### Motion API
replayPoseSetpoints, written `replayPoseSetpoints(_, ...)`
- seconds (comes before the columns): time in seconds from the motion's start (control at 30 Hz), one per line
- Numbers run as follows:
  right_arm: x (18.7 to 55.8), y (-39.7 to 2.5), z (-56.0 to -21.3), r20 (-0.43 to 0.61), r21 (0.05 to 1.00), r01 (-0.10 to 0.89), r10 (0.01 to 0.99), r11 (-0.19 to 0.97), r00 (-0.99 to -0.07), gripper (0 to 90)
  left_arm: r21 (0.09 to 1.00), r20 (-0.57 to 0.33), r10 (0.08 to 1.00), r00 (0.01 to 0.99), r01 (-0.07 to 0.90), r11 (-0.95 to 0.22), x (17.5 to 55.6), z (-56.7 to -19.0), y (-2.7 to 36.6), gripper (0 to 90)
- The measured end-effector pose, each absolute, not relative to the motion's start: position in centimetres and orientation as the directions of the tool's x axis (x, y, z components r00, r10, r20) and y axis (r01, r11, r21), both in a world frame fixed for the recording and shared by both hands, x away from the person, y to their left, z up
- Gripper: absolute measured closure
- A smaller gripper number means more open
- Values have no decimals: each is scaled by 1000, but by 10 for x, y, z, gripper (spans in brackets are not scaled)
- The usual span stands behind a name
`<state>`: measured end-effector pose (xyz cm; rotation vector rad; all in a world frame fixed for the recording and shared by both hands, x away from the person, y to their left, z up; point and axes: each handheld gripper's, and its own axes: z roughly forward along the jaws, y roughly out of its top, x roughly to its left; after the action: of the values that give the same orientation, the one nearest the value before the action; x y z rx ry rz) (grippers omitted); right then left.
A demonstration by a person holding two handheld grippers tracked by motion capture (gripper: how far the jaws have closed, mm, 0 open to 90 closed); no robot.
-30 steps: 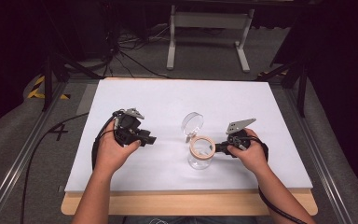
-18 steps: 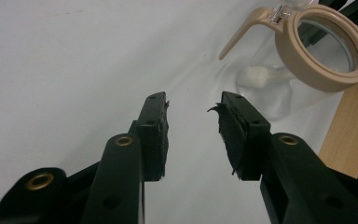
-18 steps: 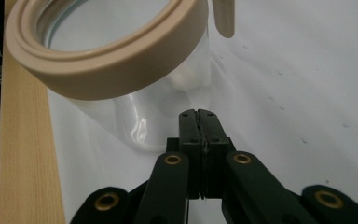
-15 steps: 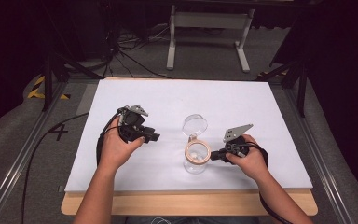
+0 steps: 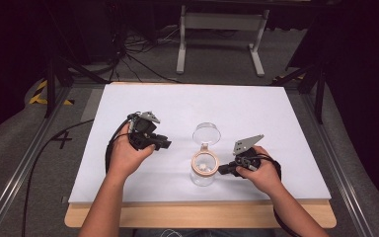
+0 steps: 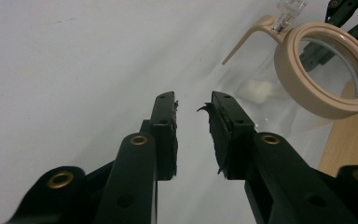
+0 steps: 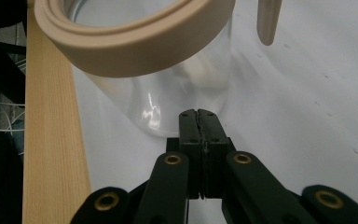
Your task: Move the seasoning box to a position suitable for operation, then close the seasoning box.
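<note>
- The left hand (image 5: 126,157) holds the left gripper (image 5: 162,144) above the white table cover (image 5: 256,111), left of centre, its jaws pointing toward the jar.
- In the left gripper view the left gripper's jaws stand parted with a clear gap between the pads, and nothing sits between them.
- The clear glass jar (image 5: 205,170) stands upright near the front middle of the table, with a beige ring (image 5: 205,163) around its mouth and its clear hinged lid (image 5: 207,133) swung open behind it.
- A small pale object (image 5: 204,167) lies inside the jar; what it is cannot be told.
- The right gripper (image 5: 224,170), held by the right hand (image 5: 259,173), sits just beside the jar's right wall.
- In the right gripper view its jaws are pressed together, holding nothing, their tips just short of the glass.
</note>
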<state>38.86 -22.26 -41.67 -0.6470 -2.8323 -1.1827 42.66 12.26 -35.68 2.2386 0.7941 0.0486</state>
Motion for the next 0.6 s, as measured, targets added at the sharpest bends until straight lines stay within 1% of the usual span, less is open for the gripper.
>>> replayPoseSetpoints(0.13, 389, -222, -418, 161, 679, 376, 372, 630, -914, 900, 673, -176, 555, 813, 510, -535, 426, -359, 120, 765)
replayPoseSetpoints(0.17, 389, -222, -418, 161, 679, 376, 372, 630, -914, 900, 673, -176, 555, 813, 510, -535, 426, -359, 120, 798)
replayPoseSetpoints(0.23, 389, -223, -417, 166, 684, 377, 370, 624, -914, 899, 683, -178, 558, 810, 510, -522, 426, -359, 120, 812)
replayPoseSetpoints(0.4, 386, -232, -405, 144, 704, 379, 402, 601, -904, 899, 699, -172, 560, 810, 502, -510, 425, -357, 118, 895)
replayPoseSetpoints(0.47, 385, -236, -400, 139, 716, 377, 409, 588, -902, 899, 702, -179, 563, 807, 506, -502, 426, -356, 115, 898)
replayPoseSetpoints(0.6, 380, -243, -387, 133, 741, 373, 421, 559, -897, 900, 712, -162, 564, 810, 492, -501, 427, -356, 110, 899)
